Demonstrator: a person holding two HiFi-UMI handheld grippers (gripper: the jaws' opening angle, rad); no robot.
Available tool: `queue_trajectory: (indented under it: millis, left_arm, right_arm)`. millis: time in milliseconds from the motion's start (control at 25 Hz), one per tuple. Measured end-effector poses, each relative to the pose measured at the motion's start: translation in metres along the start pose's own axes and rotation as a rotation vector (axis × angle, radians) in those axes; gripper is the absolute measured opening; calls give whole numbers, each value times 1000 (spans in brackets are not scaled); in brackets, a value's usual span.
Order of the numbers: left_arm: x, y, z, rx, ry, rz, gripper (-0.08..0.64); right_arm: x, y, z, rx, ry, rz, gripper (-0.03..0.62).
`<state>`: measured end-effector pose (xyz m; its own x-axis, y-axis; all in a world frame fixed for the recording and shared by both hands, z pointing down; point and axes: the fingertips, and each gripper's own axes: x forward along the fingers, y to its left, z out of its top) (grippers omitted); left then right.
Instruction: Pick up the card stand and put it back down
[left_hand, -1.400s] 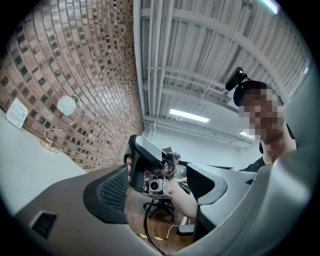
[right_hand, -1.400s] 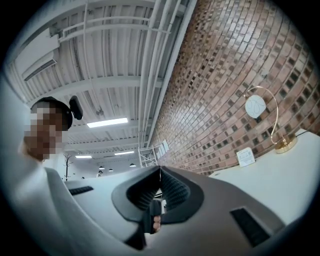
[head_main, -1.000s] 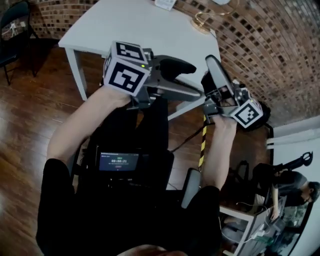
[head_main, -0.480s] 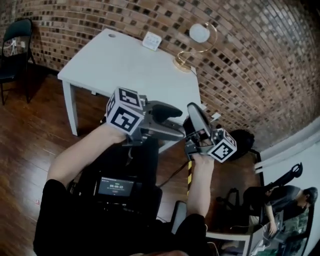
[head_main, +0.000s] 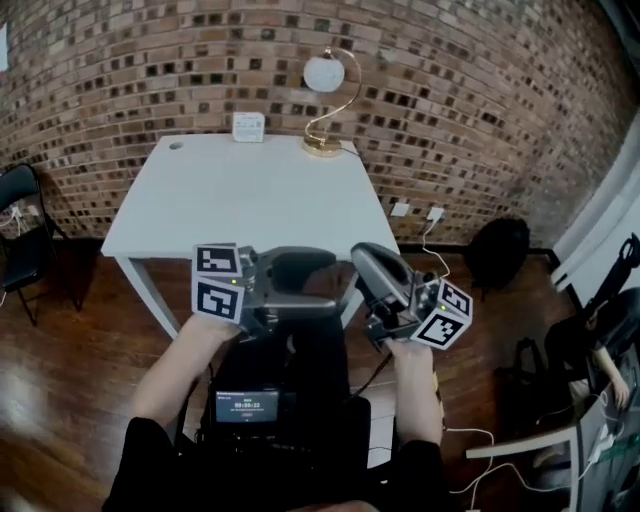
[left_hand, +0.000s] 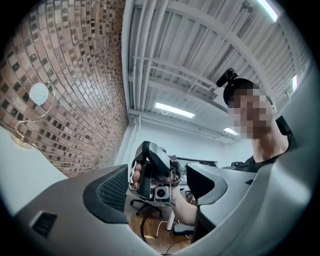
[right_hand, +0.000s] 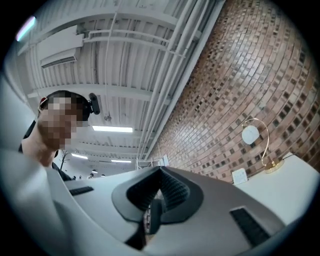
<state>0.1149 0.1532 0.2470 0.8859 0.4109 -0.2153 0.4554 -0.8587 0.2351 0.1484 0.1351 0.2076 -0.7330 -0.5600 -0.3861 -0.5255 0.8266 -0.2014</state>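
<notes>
The card stand (head_main: 248, 126) is a small white square standing at the far edge of the white table (head_main: 230, 200), close to the brick wall. It also shows small in the right gripper view (right_hand: 240, 175). Both grippers are held in the air in front of the table's near edge, well short of the stand. My left gripper (head_main: 325, 285) is open with nothing between its jaws (left_hand: 159, 187); the right gripper shows through the gap. My right gripper (head_main: 364, 256) is shut and empty, its pads meeting (right_hand: 160, 187).
A gold lamp with a white globe (head_main: 325, 75) stands right of the card stand. A black chair (head_main: 20, 200) is left of the table, a black bag (head_main: 497, 255) to its right by the wall. A seated person (head_main: 600, 340) is at the far right.
The head view has swung up, so the whole table, the wall and the card stand now show. Both grippers have moved across the frame and sit closer together before the table's near edge.
</notes>
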Motion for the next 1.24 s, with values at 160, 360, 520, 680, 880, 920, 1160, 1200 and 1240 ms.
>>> queue_trajectory:
  millis: [160,360,520,680,880,920,1160,1200,1240]
  left_arm:
    - [-2,0,1,2,5,31,357]
    - [-9,-8,-4,5,13,61,357]
    - [-13,-11,-3,5,3,77,357]
    - [-11,-15,0,9,0,76,357]
    - [-8,-19,-1,6,-7,67,357]
    - [-7,-20,-2,4,-7,64,357]
    - [-3,-20,-4,9,2,56,357]
    - [-3,-20,-4,10,4,56,357]
    - [-3,-19,-3,11,5,56,357]
  right_arm:
    - [-9,8,-1,15,-41,22,8]
    - [-13,30,-2,-20,-83,69,7]
    - [-8,50,1,-65,-78,121,7]
    - [-6,60,-1,-88,-65,141,6]
    - [-8,59,0,-92,-59,138,7]
    - [-9,59,0,-94,-59,137,6]
    - [-12,59,2,-107,-63,135,7]
    - [-12,59,2,-109,-64,135,7]
    - [-12,59,2,-111,-64,135,8]
